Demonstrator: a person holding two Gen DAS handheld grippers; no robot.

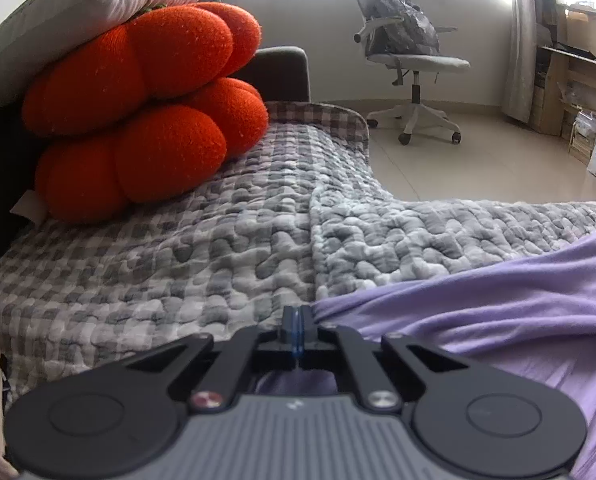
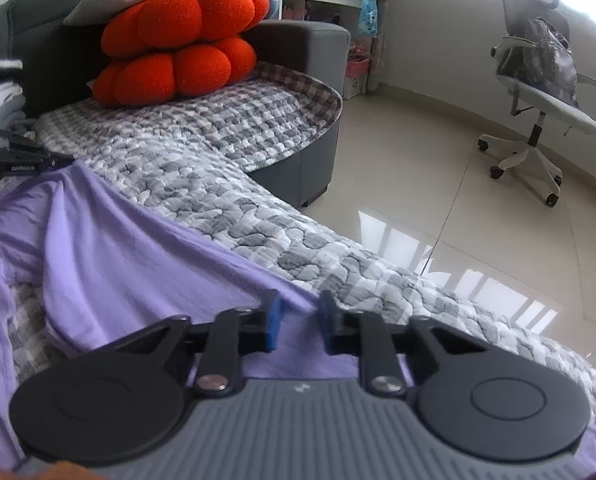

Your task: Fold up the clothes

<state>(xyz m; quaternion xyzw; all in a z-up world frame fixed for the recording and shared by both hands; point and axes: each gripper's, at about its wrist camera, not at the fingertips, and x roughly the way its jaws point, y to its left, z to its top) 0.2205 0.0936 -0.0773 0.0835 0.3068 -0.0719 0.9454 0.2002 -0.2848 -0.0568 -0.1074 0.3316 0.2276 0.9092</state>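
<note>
Grey checked quilt [image 2: 233, 128] over sofa, lilac garment [image 2: 109, 256] spread across lower left of frame. Left gripper [image 1: 296, 320] pinched tight on garment's edge at bottom centre. Right gripper [image 2: 298, 322] parted narrowly over cloth. 2 orange pumpkin cushions [image 1: 145, 108] stacked upper left; office chair [image 1: 410, 60] upper right.

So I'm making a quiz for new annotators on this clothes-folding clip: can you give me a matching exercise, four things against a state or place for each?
Things:
1. left tongs
2. right tongs
3. orange pumpkin cushions
4. office chair

States or places:
A. stacked under a grey pillow
B. open over the purple garment's edge
C. on the tiled floor, with a bag on it
D. shut on the purple garment

Pairs: 1-D, 2-B, 3-A, 4-C
</note>
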